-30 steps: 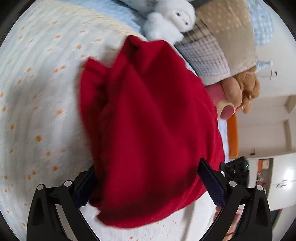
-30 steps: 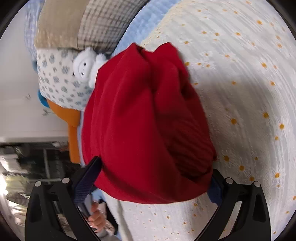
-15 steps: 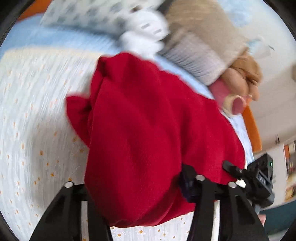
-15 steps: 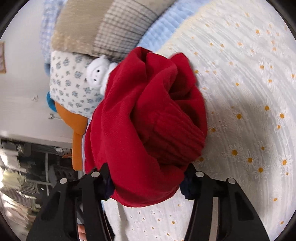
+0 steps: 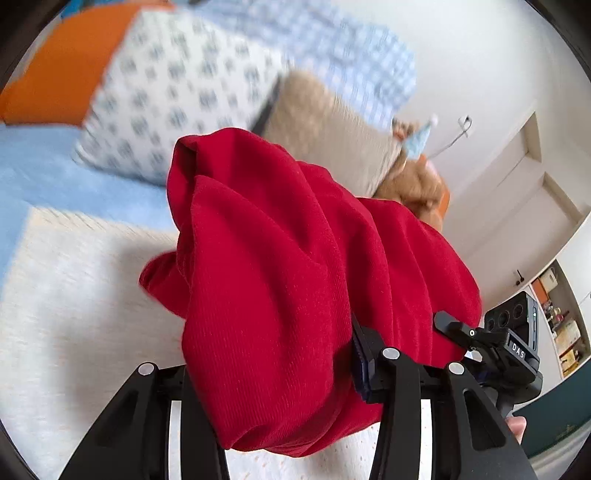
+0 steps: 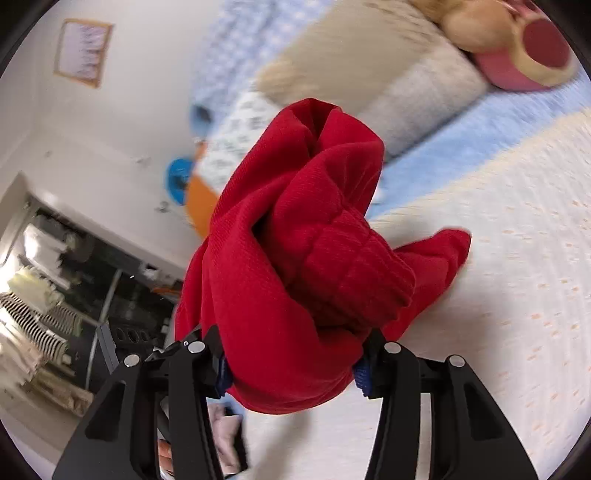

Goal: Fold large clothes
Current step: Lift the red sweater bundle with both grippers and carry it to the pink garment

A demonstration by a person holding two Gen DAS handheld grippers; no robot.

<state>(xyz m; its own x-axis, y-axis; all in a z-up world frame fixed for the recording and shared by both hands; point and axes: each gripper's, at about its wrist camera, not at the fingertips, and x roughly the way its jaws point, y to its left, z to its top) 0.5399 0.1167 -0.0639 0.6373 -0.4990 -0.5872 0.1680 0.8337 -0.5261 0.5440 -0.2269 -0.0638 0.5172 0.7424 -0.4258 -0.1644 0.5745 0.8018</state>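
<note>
A bunched red garment (image 5: 295, 288) fills the centre of both wrist views, gathered between two black two-finger grippers. In the left wrist view the left gripper (image 5: 269, 373) sits at the bottom of the frame, its jaws having just closed in and now pinching a thick bundle of the red cloth. In the right wrist view the right gripper (image 6: 291, 365) is also at the bottom of the frame; its jaws have just closed too and clamp the cloth, with a ribbed cuff (image 6: 354, 273) bulging above them. A loose end of the garment touches the white daisy-print bedspread (image 6: 517, 295) at centre right. Blurred pillows (image 5: 177, 96) and a brown stuffed toy (image 6: 476, 22) lie across the top of the frames.
</note>
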